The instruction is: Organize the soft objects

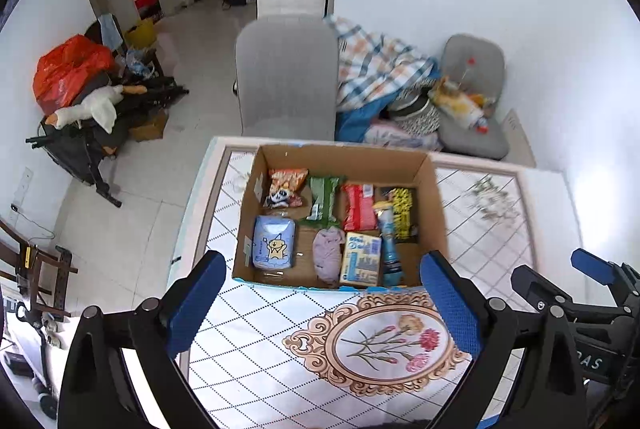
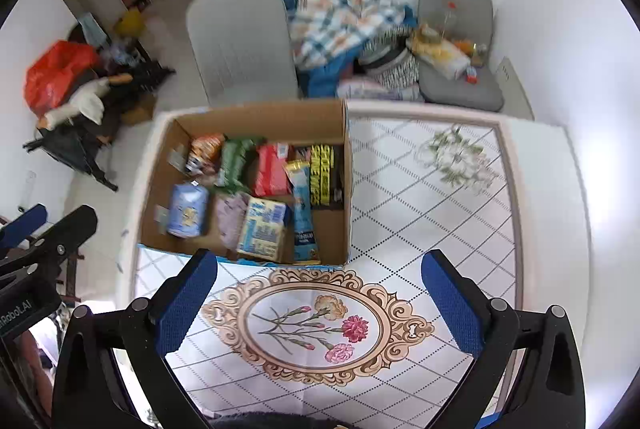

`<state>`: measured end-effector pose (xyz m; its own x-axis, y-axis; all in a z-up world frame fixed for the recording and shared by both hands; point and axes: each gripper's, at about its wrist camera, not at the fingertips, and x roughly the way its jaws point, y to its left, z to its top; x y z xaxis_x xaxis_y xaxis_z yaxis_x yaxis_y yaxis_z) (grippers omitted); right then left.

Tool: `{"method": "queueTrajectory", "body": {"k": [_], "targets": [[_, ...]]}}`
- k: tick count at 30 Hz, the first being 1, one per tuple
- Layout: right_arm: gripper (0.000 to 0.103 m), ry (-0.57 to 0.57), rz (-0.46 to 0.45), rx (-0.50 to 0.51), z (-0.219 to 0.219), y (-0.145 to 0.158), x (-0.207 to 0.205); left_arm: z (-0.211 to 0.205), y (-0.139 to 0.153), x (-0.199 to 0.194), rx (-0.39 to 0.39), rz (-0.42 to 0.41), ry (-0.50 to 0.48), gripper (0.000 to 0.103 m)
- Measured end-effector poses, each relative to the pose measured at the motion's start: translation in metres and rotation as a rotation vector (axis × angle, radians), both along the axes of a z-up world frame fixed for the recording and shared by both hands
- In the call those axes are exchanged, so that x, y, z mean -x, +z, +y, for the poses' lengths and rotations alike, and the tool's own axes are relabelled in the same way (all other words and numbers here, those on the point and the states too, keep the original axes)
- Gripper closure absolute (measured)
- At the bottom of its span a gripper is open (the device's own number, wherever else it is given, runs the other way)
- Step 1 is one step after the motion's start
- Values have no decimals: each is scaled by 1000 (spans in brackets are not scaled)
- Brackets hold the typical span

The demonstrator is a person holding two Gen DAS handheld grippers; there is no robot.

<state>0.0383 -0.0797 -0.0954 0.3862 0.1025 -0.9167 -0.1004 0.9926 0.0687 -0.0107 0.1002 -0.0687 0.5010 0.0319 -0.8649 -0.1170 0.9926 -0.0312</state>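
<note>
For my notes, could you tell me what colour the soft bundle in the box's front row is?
Pale lilac; the soft bundle shows best in the left wrist view.

Open cardboard box point(image 1: 340, 157) of soft packets on the patterned table.

Back row, left to right: an orange snack bag point(image 1: 285, 187), a green packet point(image 1: 323, 197), a red packet point(image 1: 359, 207) and a black-and-yellow packet point(image 1: 403, 213). In front lie a pale blue tissue pack point(image 1: 274, 241), a crumpled lilac cloth point(image 1: 328, 255), a yellow-and-blue pack point(image 1: 361, 260) and a long blue pouch point(image 1: 390, 243) leaning across the red and black-and-yellow packets.
</note>
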Motion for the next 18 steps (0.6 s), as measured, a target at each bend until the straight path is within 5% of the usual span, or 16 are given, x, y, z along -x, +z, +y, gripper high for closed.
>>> {"method": "queueTrajectory", "body": {"k": [8, 18], "targets": [[0, -16, -132, 19, -13, 79, 52, -11, 49, 35, -26, -53, -8, 3], [0, -34, -181, 25, -28, 120, 83, -16, 73, 61, -29, -91, 7, 3]]}}
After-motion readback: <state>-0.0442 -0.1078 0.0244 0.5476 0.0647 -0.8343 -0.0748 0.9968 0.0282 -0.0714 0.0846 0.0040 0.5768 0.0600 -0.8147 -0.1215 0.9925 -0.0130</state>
